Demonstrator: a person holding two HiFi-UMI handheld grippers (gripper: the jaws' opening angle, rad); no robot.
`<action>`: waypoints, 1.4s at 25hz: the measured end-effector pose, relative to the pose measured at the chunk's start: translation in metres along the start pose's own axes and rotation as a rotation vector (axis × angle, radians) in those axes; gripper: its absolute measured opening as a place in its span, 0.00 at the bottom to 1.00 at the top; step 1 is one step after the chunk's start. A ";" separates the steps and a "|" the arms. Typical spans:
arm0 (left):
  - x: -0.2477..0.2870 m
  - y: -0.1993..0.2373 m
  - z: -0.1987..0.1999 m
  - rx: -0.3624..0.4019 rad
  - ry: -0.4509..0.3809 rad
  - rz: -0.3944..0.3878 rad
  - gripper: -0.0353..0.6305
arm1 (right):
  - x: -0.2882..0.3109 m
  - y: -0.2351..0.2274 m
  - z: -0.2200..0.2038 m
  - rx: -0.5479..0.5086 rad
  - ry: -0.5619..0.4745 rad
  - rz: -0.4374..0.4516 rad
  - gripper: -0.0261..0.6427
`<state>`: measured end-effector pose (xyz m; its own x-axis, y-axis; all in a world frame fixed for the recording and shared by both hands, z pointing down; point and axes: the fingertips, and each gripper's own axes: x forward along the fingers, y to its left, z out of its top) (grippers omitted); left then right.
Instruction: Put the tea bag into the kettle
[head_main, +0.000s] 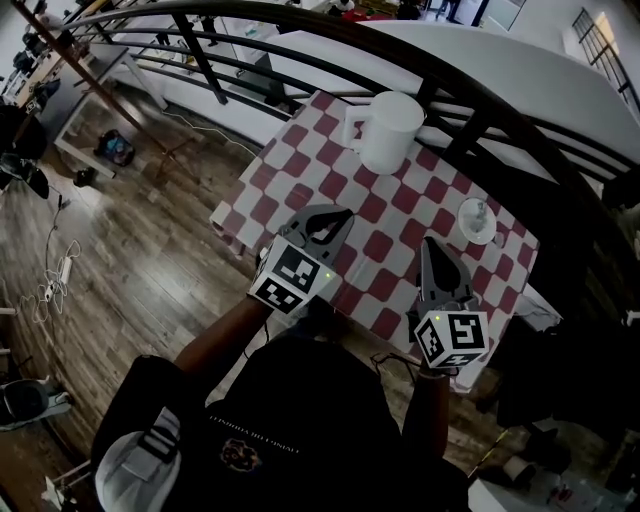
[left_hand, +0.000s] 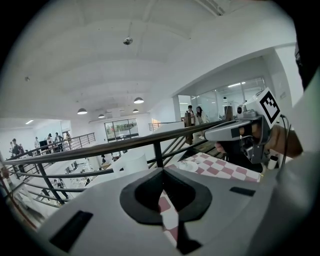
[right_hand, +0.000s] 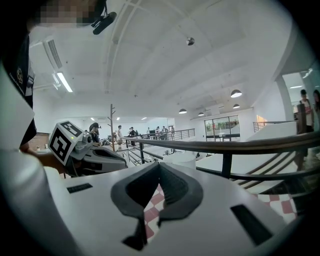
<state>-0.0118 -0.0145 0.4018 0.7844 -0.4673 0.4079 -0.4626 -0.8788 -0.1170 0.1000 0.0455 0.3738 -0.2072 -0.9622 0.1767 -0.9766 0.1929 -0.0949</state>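
**Both claws closed and empty, short of the saucer; kettle at the table's far edge.**
Head view: left gripper (head_main: 343, 215) and right gripper (head_main: 432, 248) hang over the near part of the checked table (head_main: 300, 180), with nothing held. The saucer (head_main: 466, 232) lies just ahead-right of the right gripper, the nearer one. A small thing on it is likely the tea bag (head_main: 478, 212) (long axis too small to tell). The kettle (head_main: 392, 128) stands beyond the left gripper. Left gripper view: jaws meet, only cloth shows below. Right gripper view: the same. No legible writing, only marker squares.
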 end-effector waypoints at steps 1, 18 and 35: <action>0.002 0.003 0.001 0.002 0.000 0.003 0.05 | 0.004 -0.002 0.002 -0.002 -0.001 0.000 0.06; 0.047 0.067 0.017 0.028 -0.002 0.038 0.05 | 0.078 -0.028 0.003 -0.018 0.063 -0.003 0.06; 0.100 0.141 0.022 -0.017 0.003 0.051 0.05 | 0.156 -0.081 0.008 0.001 0.115 -0.087 0.06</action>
<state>0.0102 -0.1875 0.4056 0.7586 -0.5111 0.4042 -0.5088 -0.8521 -0.1224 0.1469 -0.1221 0.4013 -0.1266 -0.9470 0.2953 -0.9912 0.1091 -0.0751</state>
